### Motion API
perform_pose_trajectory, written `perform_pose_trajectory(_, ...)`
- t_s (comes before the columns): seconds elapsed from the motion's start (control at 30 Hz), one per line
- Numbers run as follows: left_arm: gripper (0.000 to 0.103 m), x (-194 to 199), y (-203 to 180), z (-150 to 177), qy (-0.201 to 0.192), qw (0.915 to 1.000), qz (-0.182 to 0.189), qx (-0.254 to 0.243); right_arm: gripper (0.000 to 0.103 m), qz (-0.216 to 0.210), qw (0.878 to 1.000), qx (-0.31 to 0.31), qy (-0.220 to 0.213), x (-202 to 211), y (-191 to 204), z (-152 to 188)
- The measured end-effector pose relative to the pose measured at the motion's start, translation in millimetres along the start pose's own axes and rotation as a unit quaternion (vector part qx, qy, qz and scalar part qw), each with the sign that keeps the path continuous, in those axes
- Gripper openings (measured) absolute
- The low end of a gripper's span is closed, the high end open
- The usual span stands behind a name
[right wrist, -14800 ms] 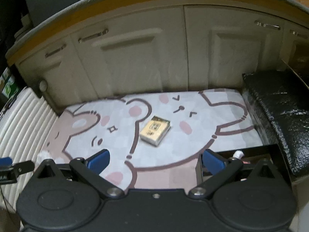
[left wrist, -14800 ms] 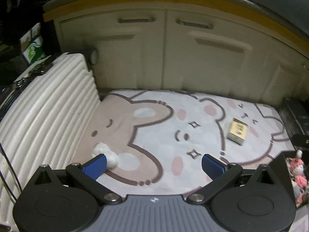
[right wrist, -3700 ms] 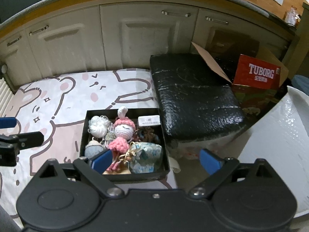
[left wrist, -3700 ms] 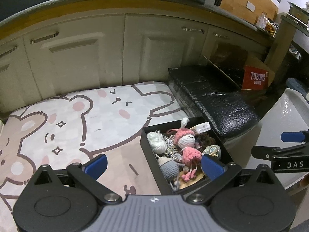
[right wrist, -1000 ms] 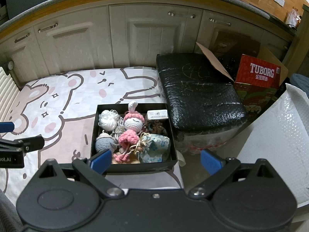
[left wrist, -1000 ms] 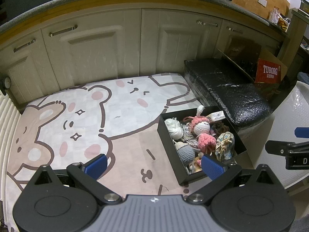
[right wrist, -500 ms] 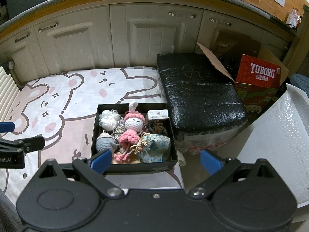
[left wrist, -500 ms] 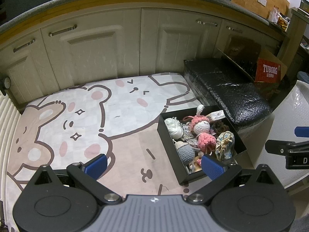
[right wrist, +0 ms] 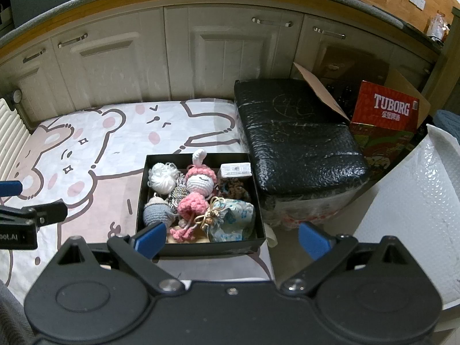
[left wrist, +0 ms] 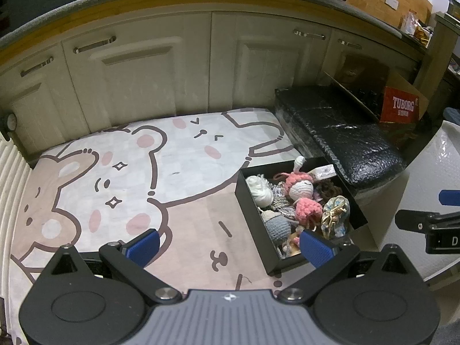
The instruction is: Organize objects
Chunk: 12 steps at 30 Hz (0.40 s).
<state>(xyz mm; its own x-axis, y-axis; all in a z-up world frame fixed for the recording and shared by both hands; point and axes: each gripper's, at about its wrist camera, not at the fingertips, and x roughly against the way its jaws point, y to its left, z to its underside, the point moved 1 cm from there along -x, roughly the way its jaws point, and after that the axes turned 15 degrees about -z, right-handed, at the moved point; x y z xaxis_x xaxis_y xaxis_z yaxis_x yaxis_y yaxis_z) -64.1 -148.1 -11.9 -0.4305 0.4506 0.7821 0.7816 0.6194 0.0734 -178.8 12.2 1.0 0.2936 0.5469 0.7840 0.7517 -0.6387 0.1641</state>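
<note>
The black box point(right wrist: 198, 247) of knitted toys lies on the mat point(right wrist: 120, 132) just ahead of the right gripper point(right wrist: 230, 237), whose fingers point(right wrist: 151, 237) are released and hold nothing.

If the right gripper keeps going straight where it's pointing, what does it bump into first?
Probably the black box of crocheted toys. The open right gripper points over its near wall, toward the blue flowered pouch just inside; depth is hard to judge, so it might pass above them.
</note>
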Motion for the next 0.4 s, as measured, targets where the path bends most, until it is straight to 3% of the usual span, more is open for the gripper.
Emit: perform_pose_trajectory(0.4, 0.102, 0.5, -1.5, -1.0, 0.000, 1.0000, 0.003, -0.004, 0.100, 0.000, 1.000, 0.000, 0.000, -0.4, 0.3, 0.1)
